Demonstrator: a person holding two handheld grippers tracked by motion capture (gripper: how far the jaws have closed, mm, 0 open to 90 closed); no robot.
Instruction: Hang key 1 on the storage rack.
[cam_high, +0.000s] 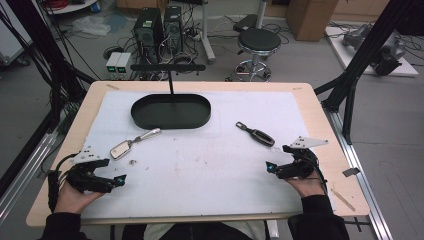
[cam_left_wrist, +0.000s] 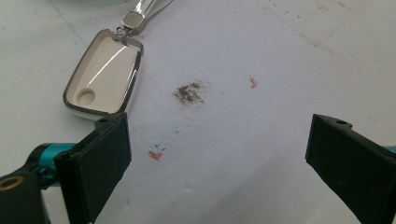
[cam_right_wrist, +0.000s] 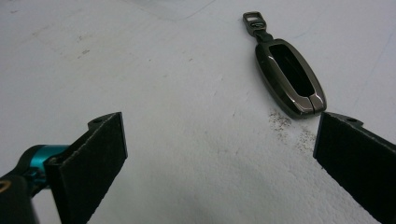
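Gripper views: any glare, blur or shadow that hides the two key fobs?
Left gripper view: white key fob sharp, with a bright streak of glare across its face. Right gripper view: dark key fob clear, its rim glinting. High view: even light, soft shadows, both small.

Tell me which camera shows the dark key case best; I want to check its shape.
The right gripper view: the dark key case lies close, showing its glossy frame, black window and loop. The high view shows it small, on the white mat ahead of the right tongs.
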